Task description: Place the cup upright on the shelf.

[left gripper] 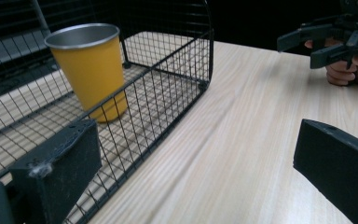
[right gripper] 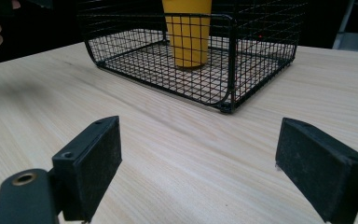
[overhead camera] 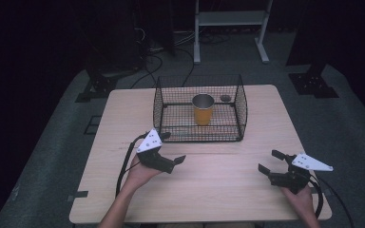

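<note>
A yellow cup (overhead camera: 203,109) with a metal rim stands upright inside a black wire basket (overhead camera: 241,109) at the table's middle back. My left gripper (overhead camera: 172,147) is open and empty, just in front of the basket's near left corner. In the left gripper view the cup (left gripper: 91,70) rises behind the basket mesh (left gripper: 168,77), past my left gripper (left gripper: 198,172). My right gripper (overhead camera: 271,161) is open and empty near the front right, its jaws toward the basket. The right gripper view has my right gripper (right gripper: 200,163) wide apart over bare wood, with the cup (right gripper: 189,32) and basket (right gripper: 228,60) ahead.
The light wooden table (overhead camera: 209,190) has bare room between the grippers. A small dark round object (overhead camera: 225,98) lies near the basket's back right. The right gripper (left gripper: 328,42) shows far off in the left gripper view. White shelf legs (overhead camera: 197,42) and cables lie beyond.
</note>
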### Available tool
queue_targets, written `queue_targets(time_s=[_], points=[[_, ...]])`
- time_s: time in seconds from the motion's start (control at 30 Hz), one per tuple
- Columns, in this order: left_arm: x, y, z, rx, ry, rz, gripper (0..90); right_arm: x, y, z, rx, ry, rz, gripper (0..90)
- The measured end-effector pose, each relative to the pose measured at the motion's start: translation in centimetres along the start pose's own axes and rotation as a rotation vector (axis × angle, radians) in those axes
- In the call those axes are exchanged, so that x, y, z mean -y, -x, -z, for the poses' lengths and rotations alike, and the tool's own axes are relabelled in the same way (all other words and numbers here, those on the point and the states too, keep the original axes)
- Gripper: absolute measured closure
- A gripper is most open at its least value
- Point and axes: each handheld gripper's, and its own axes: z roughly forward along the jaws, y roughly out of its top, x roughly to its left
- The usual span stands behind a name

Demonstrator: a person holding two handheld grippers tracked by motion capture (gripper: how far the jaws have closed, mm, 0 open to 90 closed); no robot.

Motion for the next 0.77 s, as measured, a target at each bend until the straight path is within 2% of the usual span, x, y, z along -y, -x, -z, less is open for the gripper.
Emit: queue_targets(time_s=[0.5, 0.7, 0.77], points=[[1.6, 0.9, 1.7, -0.027, 0.011, 0.021, 0.2, 0.0, 0.1, 0.0, 0.000, 0.004, -0.006, 13.3], [2.3, 1.6, 2.4, -0.040, 0.033, 0.033, 0.2, 0.0, 0.1, 0.0, -0.006, 0.004, -0.009, 13.3], [2.6, 2.0, 2.5, -0.053, 0.024, 0.027, 0.2, 0.0, 0.1, 0.0, -0.007, 0.003, -0.005, 13.2]])
